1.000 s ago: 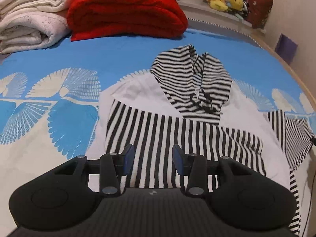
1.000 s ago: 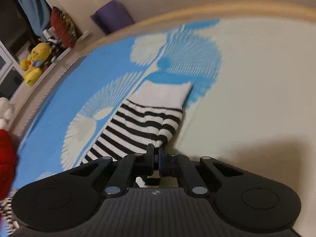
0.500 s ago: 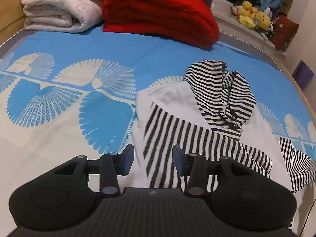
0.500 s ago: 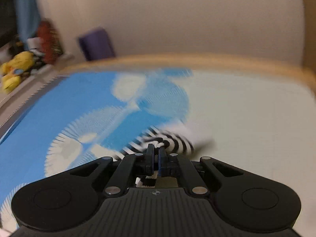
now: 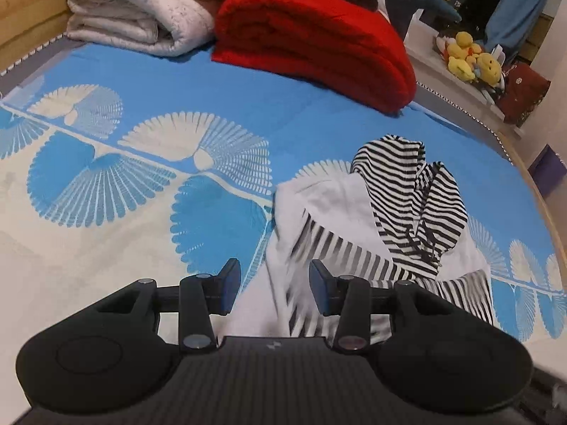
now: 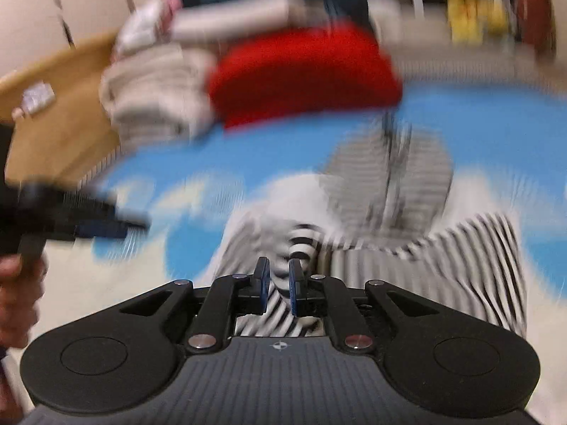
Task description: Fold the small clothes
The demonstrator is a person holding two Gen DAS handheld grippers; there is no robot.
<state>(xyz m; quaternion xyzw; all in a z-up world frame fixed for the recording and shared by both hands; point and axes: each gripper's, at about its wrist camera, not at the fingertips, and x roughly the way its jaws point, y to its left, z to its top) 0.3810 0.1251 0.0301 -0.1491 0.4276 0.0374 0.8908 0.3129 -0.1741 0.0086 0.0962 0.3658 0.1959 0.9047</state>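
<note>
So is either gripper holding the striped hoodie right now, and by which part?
Left gripper holds nothing; its jaws stand open above the striped hoodie. Right gripper is opening with striped sleeve fabric between its jaws; whether the pads press it cannot be told.

A red blanket [image 5: 312, 39] lies beside folded white quilts [image 5: 141, 7], with what look like yellow plush toys [image 5: 471, 58] beyond.

Right wrist view is smeared w/ motion blur: striped garment [image 6: 443, 258] stripes run together, whether cloth touches the opening right tongs [image 6: 280, 285] can't be told. Left view: garment's near edge blurred, partly hidden behind left tongs [image 5: 274, 281].
</note>
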